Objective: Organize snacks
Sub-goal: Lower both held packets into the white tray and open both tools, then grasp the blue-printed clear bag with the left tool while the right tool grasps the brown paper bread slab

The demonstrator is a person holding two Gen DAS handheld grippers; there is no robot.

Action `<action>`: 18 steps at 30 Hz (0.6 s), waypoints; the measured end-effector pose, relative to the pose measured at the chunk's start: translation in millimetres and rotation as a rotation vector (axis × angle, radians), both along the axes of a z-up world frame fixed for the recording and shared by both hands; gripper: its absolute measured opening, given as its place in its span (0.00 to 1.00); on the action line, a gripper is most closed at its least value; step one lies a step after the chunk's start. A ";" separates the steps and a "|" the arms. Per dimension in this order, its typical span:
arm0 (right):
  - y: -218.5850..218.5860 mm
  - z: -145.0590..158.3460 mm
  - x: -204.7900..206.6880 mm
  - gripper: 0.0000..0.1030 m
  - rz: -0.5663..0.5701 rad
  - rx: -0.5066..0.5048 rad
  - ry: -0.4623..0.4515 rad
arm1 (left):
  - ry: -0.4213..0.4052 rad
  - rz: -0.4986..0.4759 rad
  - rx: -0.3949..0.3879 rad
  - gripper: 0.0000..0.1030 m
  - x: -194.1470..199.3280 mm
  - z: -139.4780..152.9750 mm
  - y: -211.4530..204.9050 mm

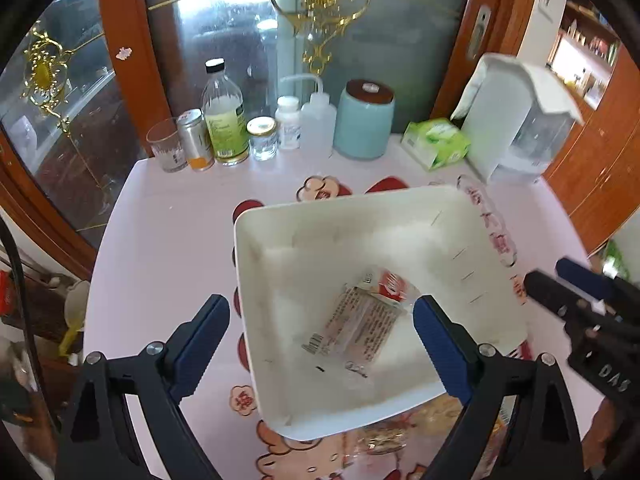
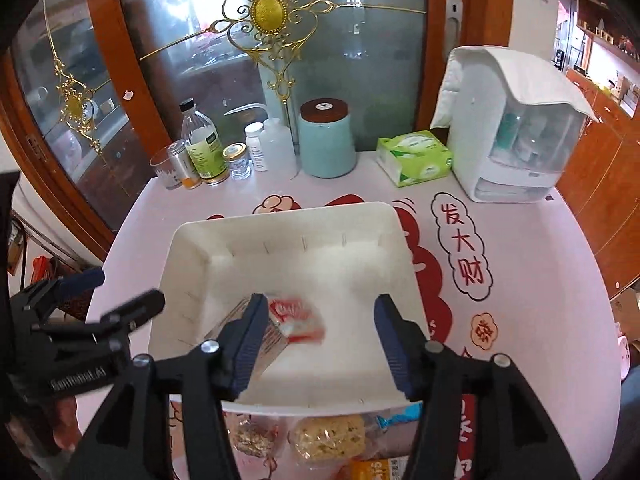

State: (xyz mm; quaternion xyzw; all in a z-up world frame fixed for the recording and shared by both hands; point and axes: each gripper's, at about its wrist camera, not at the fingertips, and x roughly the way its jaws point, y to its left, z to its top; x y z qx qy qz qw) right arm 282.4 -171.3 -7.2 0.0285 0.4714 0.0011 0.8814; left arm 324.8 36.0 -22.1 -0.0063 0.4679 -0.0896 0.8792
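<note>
A white rectangular bin [image 1: 320, 416] [image 2: 208, 236] stands on the pink table. One clear snack packet with a red label [image 1: 362, 316] lies in it; in the right wrist view a red-and-white packet [image 2: 294, 318] shows blurred over the bin floor. My left gripper [image 1: 322, 330] is open and empty, one finger outside the bin's left wall, the other over the bin. My right gripper [image 2: 320, 340] is open above the bin's near half; it also shows at the right of the left wrist view [image 1: 560, 286]. More packets [image 2: 328, 438] lie on the table in front of the bin.
Along the back edge stand a glass [image 1: 168, 146], bottles and jars [image 1: 224, 116], a blue canister [image 1: 364, 120], a green tissue pack [image 2: 414, 156] and a white dispenser box [image 2: 516, 128]. A wooden-framed glass door is behind them. The left gripper shows at left in the right wrist view [image 2: 116, 294].
</note>
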 end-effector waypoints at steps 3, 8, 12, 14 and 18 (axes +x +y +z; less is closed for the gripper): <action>-6.7 3.7 -10.7 0.54 0.005 0.034 -0.025 | -0.097 -0.005 0.018 0.90 -22.4 16.1 -2.7; -15.8 15.3 -33.6 0.54 0.028 0.050 -0.114 | -0.168 0.045 0.063 0.90 -60.8 42.2 -4.9; -23.5 31.5 -59.3 0.54 0.082 0.047 -0.129 | -0.131 0.087 -0.007 0.90 -84.8 57.5 -2.7; -25.6 41.1 -75.0 0.54 0.125 0.027 -0.135 | -0.125 0.099 -0.017 0.90 -97.0 62.3 -4.1; -37.2 60.6 -112.9 0.67 0.195 0.031 -0.149 | -0.101 0.101 -0.063 0.90 -129.3 69.1 -10.3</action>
